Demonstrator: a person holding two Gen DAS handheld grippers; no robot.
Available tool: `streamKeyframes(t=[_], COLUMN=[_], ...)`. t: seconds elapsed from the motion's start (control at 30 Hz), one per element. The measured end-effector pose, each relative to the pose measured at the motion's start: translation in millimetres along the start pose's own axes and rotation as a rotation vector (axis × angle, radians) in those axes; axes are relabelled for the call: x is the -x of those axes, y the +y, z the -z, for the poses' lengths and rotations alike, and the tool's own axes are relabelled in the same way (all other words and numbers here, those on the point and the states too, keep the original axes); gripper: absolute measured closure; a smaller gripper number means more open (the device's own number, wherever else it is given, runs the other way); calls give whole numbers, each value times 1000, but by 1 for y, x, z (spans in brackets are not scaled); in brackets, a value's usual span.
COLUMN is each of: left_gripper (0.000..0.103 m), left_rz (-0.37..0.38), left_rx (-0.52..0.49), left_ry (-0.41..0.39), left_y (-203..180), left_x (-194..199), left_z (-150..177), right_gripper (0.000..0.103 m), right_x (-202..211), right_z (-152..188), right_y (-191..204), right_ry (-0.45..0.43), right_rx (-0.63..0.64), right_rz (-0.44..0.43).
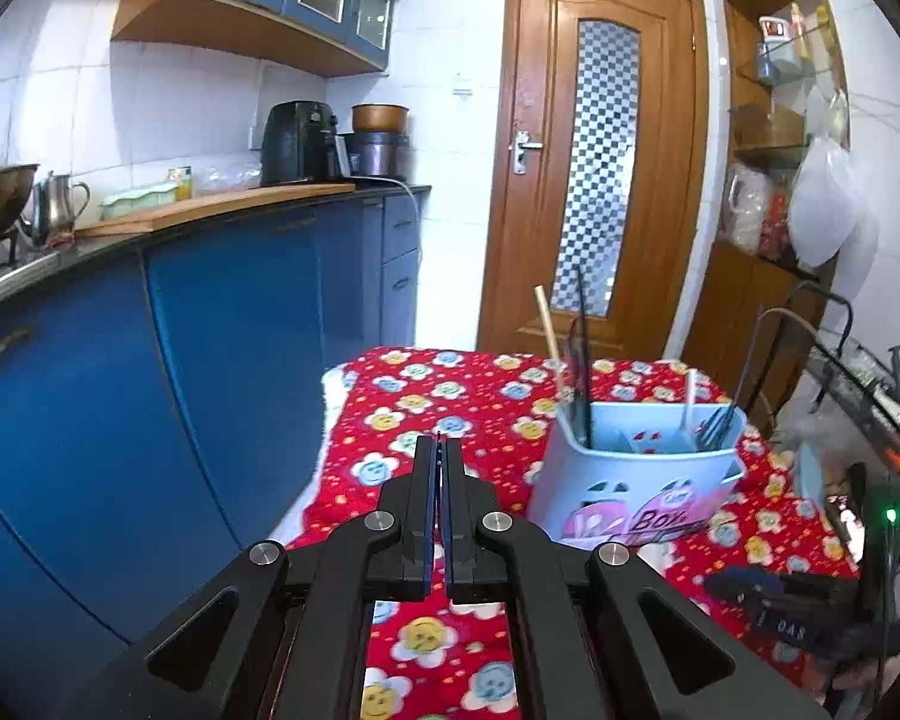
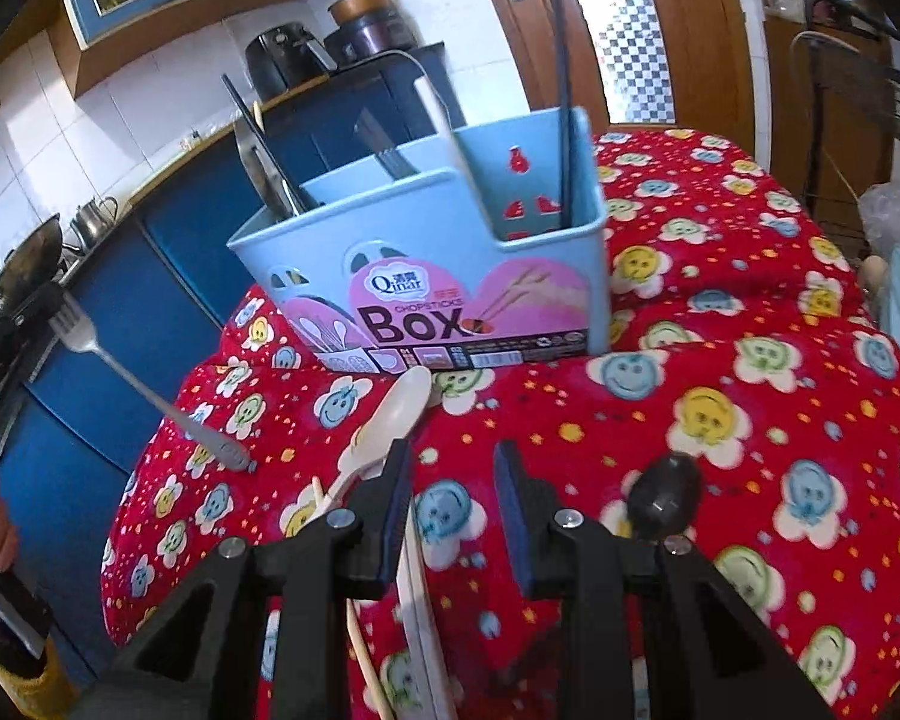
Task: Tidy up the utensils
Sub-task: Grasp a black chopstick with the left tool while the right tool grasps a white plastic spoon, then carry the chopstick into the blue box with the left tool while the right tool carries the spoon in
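A light blue chopsticks box (image 2: 426, 252) stands on the red flowered cloth (image 2: 720, 372), holding black chopsticks, a knife and other utensils; it also shows in the left wrist view (image 1: 636, 468). My left gripper (image 1: 440, 450) is shut, raised left of the box. In the right wrist view it appears at the far left, holding a metal fork (image 2: 144, 390) by its tines, handle resting on the cloth. My right gripper (image 2: 453, 480) is open above the cloth. A white plastic spoon (image 2: 384, 426), a wooden chopstick (image 2: 354, 630) and a black spoon (image 2: 666, 495) lie by it.
Blue kitchen cabinets (image 1: 222, 330) with a counter run along the left. A wooden door (image 1: 594, 168) is behind the table. A metal chair (image 1: 810, 348) and shelves stand at the right.
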State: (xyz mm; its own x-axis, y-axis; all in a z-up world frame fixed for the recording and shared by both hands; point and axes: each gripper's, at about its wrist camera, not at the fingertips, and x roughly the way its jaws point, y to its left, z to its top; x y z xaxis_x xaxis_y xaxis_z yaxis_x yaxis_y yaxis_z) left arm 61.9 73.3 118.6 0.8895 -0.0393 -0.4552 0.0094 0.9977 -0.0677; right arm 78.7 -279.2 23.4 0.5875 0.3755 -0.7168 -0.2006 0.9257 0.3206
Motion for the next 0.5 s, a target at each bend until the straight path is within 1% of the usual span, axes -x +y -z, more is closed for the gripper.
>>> streamKeyframes(t=[0.17, 0.33, 0.43, 0.47, 0.5], left_gripper=[102, 102, 102, 102, 102], left_rz=[-33, -28, -21, -19, -17], left_rx=[-22, -21, -21, -23, -27], left_ry=[-2, 1, -3, -5, -9], left_y=[8, 10, 11, 10, 9], left_x=[1, -1, -2, -3, -3], left_z=[4, 7, 9, 10, 11], right_gripper=[72, 72, 72, 77, 86], right_x=[-23, -45, -52, -53, -53], right_z=[-10, -15, -15, -16, -16], right_y=[9, 14, 16, 16, 15], right_ry=[29, 62, 52, 49, 46], right_rx=[4, -8, -4, -4, -4], right_rz=[-2, -6, -5, -4, 0])
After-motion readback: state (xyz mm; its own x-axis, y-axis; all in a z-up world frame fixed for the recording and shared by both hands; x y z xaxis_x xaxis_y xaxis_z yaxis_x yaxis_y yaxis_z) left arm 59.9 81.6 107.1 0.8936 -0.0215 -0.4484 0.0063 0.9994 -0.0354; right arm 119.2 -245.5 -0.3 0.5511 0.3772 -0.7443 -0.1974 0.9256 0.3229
